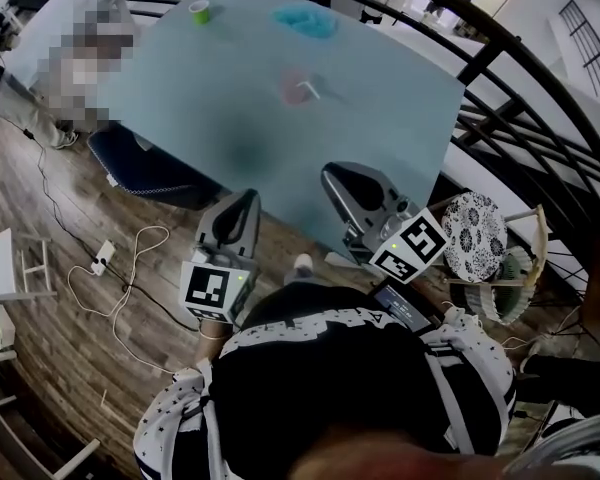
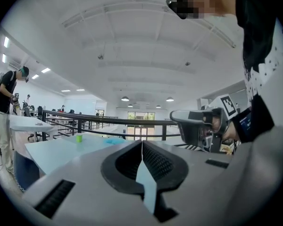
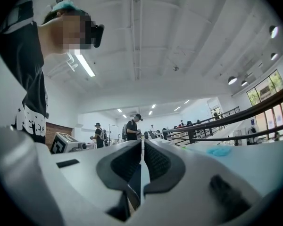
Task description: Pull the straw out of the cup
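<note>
- Left gripper (image 2: 142,144), grey plastic, two jaws: pressed together with nothing between them. I hold it by the near edge of the pale blue tabletop (image 1: 400,103), probably a ready pose before reaching.
- Right gripper (image 3: 142,144), same make: jaws likewise together and empty, held beside the left.
- Pinkish cup (image 1: 292,88) with white straw (image 1: 311,91): mid-tabletop, well apart from both grippers. The straw looks seated in the cup, though the picture is blurred, so I judge the pull not yet begun.
- Small green cup (image 1: 200,11) and crumpled blue item (image 1: 305,20): near the far edge, out of the way.
</note>
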A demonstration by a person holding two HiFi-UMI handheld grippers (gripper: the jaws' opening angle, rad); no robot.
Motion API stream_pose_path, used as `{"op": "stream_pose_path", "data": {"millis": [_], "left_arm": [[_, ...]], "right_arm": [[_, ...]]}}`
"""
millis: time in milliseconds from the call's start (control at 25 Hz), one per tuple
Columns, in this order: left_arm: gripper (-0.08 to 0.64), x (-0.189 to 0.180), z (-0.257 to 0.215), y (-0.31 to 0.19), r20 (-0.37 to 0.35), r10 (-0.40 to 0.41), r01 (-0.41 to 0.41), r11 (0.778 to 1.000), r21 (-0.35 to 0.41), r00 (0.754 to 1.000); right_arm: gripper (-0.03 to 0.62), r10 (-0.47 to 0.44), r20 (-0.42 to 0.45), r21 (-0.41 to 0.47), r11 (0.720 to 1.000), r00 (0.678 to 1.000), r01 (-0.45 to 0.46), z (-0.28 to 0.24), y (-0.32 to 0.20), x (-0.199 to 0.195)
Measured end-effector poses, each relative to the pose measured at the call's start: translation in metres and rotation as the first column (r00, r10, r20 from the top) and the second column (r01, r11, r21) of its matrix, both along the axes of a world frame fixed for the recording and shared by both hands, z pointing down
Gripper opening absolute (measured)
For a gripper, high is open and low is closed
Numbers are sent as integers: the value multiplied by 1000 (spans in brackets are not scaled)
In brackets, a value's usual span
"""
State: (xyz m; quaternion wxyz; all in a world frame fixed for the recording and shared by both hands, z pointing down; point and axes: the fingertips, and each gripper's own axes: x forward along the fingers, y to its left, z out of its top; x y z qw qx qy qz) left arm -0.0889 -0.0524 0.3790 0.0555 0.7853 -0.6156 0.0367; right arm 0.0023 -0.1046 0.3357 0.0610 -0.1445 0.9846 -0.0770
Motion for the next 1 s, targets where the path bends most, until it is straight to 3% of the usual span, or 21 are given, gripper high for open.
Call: {"op": "stream_pose_path", "data": {"millis": [1000], "left_arm": [[14, -9, -4, -35, 15, 0, 0, 1000, -9, 1000]], "right_arm": [[31, 10, 22, -20, 1000, 1000, -9, 1, -42, -9]]}}
